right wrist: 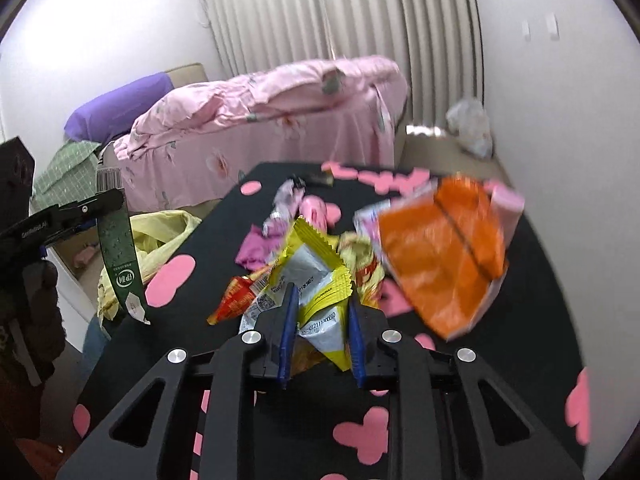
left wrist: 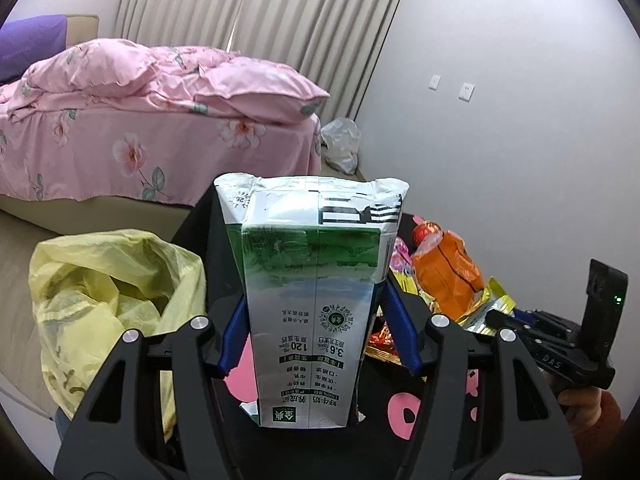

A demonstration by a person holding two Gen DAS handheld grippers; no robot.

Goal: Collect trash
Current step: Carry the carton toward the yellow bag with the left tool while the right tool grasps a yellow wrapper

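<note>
My left gripper (left wrist: 318,320) is shut on a green and white milk carton (left wrist: 316,292), held upright above the black table's left edge; it also shows in the right wrist view (right wrist: 118,248). A yellow trash bag (left wrist: 108,292) gapes open to its left, below table height. My right gripper (right wrist: 320,320) has its blue fingers on either side of a yellow and silver wrapper (right wrist: 316,280) lying in the trash pile on the table; the jaws look part closed, and contact is unclear. An orange snack bag (right wrist: 440,248) lies to the right of the pile.
The black table (right wrist: 520,380) has pink heart shapes. Pink, red and purple wrappers (right wrist: 256,248) lie around the pile. A bed with pink floral bedding (left wrist: 140,120) stands behind. A white plastic bag (left wrist: 340,144) sits on the floor by the wall.
</note>
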